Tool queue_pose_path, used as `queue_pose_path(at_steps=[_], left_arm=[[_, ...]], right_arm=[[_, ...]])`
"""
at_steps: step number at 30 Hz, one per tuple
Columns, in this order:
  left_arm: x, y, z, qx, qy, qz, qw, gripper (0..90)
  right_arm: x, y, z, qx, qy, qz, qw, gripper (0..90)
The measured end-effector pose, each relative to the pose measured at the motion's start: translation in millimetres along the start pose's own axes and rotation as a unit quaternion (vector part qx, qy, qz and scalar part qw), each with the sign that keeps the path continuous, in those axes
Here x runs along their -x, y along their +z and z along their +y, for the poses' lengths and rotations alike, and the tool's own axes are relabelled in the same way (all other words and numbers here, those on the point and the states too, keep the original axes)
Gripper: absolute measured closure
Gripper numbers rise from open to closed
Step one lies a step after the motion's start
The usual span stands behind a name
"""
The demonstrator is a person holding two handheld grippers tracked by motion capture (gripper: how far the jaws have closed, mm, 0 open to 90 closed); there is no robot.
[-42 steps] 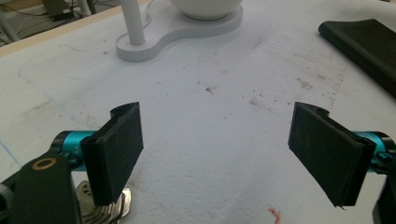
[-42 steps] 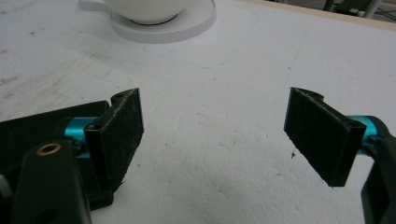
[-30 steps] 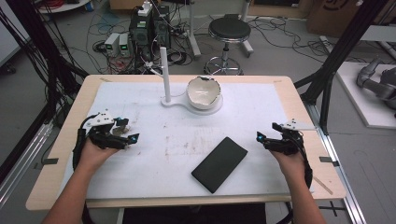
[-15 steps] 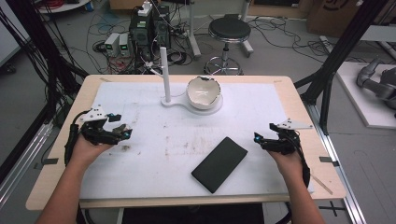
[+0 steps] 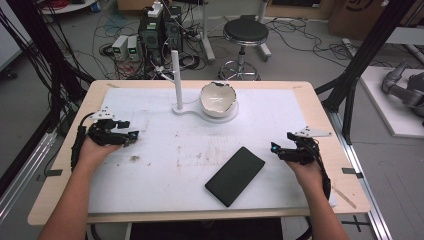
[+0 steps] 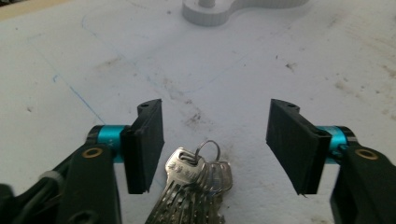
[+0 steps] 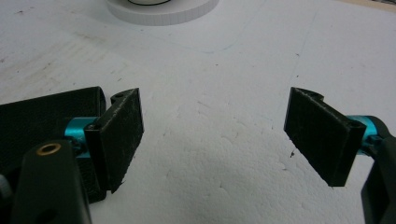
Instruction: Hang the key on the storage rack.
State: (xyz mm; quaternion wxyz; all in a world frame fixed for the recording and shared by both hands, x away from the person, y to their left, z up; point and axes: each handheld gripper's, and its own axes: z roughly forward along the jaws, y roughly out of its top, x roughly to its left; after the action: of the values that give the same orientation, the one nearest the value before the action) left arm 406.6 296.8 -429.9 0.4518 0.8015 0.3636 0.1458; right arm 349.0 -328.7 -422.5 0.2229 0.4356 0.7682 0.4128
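A white bowl [image 5: 218, 97] with a jagged, broken-looking rim sat on the round end of a white stand [image 5: 200, 108] near the far edge of the table [image 5: 320, 117]; nothing could be made out inside it. A slim white post [image 5: 176, 77] rose from the stand's other end. The table wore a white, scuffed and stained mat [image 5: 165, 145]. A black phone [image 5: 235, 175] lay flat and slanted on the mat, near the front edge. The left hand-held gripper [image 6: 215, 149] hung with its jaws spread wide, and a bunch of keys [image 6: 194, 189] lay on the mat between them, closer to the left jaw. The right hand-held gripper [image 7: 212, 140] was also open, over bare mat, with the phone's corner just beside its left jaw. Between the two hand-held grippers the mat's middle lay free. Beyond the table stood a stool [image 5: 245, 37], cables and electronic boxes on the floor.
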Motion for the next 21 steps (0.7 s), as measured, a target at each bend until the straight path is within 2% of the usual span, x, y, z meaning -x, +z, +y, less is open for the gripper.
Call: queue_pose_path(at_steps=[2,3,7,14,16,21], left_arm=[[-1.4,1.9,-1.0,-0.005,-0.001,-0.001,1.0000,42.8],[-3.8,5.0,-1.2,-0.020,0.006,0.000,0.9998,44.8],[-4.8,9.1,-0.3,-0.018,0.015,-0.003,0.9997,53.0],[-5.8,16.2,-3.6,-0.038,0.025,-0.008,0.9989,63.6],[-5.6,16.6,-4.2,-0.045,0.034,-0.010,0.9984,66.9],[-6.9,15.8,-5.2,-0.048,0.029,-0.008,0.9984,73.4]], right_arm=[[-0.2,0.7,0.0,0.000,-0.001,0.000,1.0000,20.2],[-0.5,1.0,-0.1,-0.001,-0.001,0.000,1.0000,20.1],[-0.9,1.8,-0.1,-0.003,-0.002,0.000,1.0000,20.2],[-0.6,0.5,-0.3,-0.003,0.003,-0.003,1.0000,20.2],[-0.4,0.9,-0.3,-0.005,0.002,-0.004,1.0000,20.2],[-0.9,2.0,-0.5,-0.007,0.002,-0.003,1.0000,20.2]])
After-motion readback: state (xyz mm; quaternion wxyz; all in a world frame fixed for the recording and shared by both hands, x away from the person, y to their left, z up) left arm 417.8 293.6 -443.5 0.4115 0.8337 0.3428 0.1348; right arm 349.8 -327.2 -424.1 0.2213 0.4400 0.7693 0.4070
